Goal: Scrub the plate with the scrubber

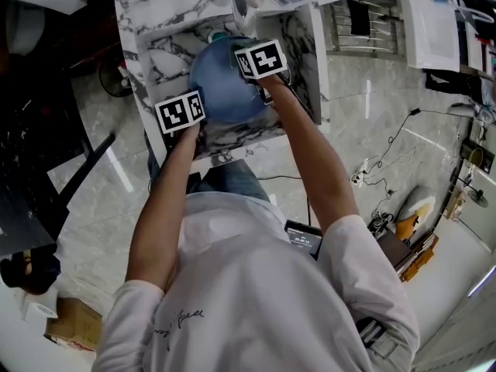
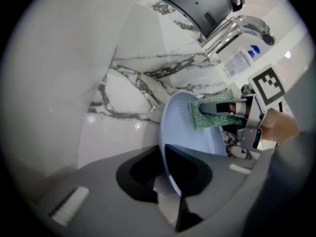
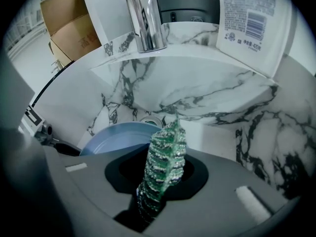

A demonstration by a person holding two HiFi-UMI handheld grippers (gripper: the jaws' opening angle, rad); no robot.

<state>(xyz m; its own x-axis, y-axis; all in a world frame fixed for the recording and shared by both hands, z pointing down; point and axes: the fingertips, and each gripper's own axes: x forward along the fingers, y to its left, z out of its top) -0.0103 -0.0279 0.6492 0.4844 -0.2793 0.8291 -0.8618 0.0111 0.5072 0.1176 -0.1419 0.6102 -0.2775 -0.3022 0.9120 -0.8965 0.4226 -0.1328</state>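
Note:
A pale blue plate (image 1: 221, 84) is held on edge over the marble sink (image 1: 159, 49). My left gripper (image 2: 163, 174) is shut on the plate's (image 2: 185, 127) near rim, which runs up between the two jaws. My right gripper (image 3: 155, 191) is shut on a green sparkly scrubber (image 3: 164, 164) that sticks up from its jaws. In the left gripper view the scrubber (image 2: 210, 113) lies flat against the plate's upper face, with the right gripper behind it. In the right gripper view the plate (image 3: 118, 135) shows low at the left, just past the scrubber.
A chrome tap (image 3: 144, 16) stands at the sink's back ledge, beside a white bottle (image 3: 249, 21) with printed labels. The sink drain (image 3: 150, 120) shows behind the plate. Cardboard boxes (image 3: 61, 21) sit at the far left. A person's arms (image 1: 310, 161) reach down to both grippers.

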